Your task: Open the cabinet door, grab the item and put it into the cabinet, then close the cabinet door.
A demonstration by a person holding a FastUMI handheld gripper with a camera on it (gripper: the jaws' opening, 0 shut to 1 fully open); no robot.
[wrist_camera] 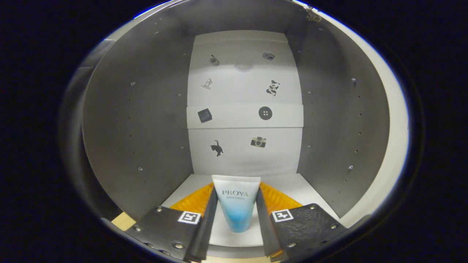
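Gripper (237, 210) clamped on the tube (236, 204) from both sides, cap end down, held just over the cabinet floor (314, 190) – apparently poised to be set down inside – back panel (245, 95) and grey side walls (139, 120) beyond, door already open

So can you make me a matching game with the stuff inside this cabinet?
Things:
1. tube
2. cat sticker
3. camera sticker
4. round button sticker

Places:
A. on the back wall, beside the cat
B. on the white strip across the back wall
C. between the jaws of the gripper, which look closed on it
D. on the back wall, below the square sticker

Pairs: 1-C, 2-D, 3-A, 4-B
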